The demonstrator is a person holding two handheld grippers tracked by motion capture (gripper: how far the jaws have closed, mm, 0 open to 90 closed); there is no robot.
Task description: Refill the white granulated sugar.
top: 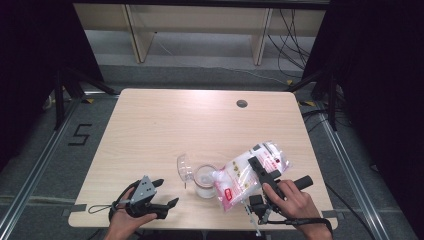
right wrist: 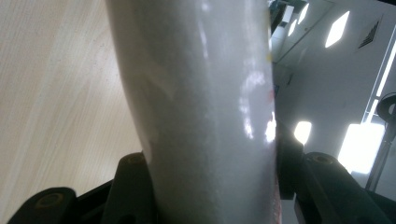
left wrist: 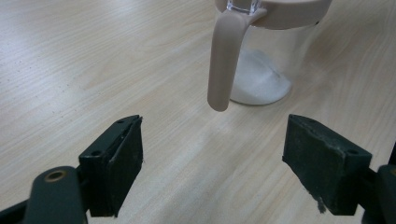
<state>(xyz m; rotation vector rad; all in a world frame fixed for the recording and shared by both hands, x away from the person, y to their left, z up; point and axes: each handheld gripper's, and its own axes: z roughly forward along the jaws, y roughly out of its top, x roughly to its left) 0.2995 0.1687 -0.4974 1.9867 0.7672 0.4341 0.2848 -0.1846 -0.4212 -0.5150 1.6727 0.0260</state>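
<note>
Right tool point(top: 256, 167) clamps the bag point(top: 245, 175) over the cup point(top: 205, 181); left tool point(top: 165, 192) (wide open, empty) near table edge point(top: 85, 220).

1. Your high view looks forward and down from above your side of the table point(top: 150, 125), far enough back to take in the whole top and the floor beyond.
2. Your left gripper view sits low over the tabletop, looking along its jaws at the clear jar point(left wrist: 268, 56) close ahead; the high view shares that jar point(top: 204, 181).
3. Your right gripper view presses right up against the plastic bag point(right wrist: 205, 116), which the high view also shows point(top: 250, 172).
</note>
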